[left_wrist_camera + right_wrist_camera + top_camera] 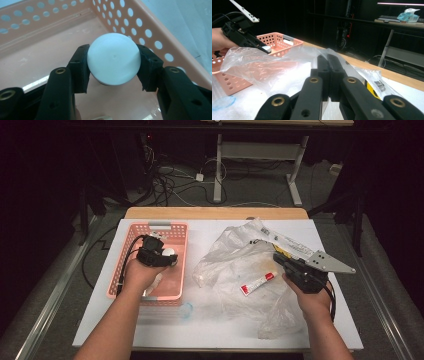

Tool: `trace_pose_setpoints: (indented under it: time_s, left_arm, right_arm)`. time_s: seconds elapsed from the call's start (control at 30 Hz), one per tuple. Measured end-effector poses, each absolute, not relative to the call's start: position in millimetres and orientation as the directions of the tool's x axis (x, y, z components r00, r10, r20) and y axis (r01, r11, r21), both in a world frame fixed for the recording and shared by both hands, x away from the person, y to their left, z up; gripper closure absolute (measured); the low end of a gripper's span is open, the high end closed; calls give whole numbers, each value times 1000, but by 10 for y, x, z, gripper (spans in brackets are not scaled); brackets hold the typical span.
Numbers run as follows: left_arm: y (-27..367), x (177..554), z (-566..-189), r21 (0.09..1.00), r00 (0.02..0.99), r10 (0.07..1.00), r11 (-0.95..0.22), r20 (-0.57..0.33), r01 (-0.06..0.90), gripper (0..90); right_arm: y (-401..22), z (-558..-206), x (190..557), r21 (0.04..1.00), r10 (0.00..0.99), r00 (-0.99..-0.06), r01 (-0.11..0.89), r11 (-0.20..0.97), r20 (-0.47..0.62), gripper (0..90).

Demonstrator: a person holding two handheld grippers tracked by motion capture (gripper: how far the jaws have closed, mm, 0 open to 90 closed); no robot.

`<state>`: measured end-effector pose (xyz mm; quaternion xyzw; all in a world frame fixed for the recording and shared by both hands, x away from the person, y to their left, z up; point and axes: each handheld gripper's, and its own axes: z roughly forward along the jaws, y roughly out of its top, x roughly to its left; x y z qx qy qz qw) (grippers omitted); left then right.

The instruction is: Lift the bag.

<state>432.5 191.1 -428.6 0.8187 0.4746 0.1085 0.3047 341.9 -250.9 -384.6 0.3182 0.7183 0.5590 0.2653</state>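
Note:
A white round-topped jar (113, 58) is pinched between the jaws of my left gripper (113, 59), just above the floor of a pink perforated basket (155, 32). From above, that left gripper (167, 255) with the jar (170, 252) hangs inside the basket (150, 226) at the table's left. My right gripper (278, 258) is shut on the edge of a clear plastic bag (235, 265). Its own view has the jaws of the right gripper (328, 58) pressed together with bag film (262, 65) lifted around them. A red and white tube (257, 283) lies in the bag.
A packet with a yellow label and a barcode (287, 245) lies at the bag's far side. A small clear bluish round piece (186, 310) sits on the white table cover in front of the basket. The wooden table edge (215, 213) runs along the back.

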Motion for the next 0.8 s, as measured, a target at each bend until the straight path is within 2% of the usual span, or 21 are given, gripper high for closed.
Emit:
trace_pose_setpoints:
  time_s: [0.8]
  left_arm:
    - [1988,3883,-4101,744,514,850,-268,-117,612,487]
  right_arm:
    - [-2535,-3796,3375,977,750,-661,138,165,-33,900]
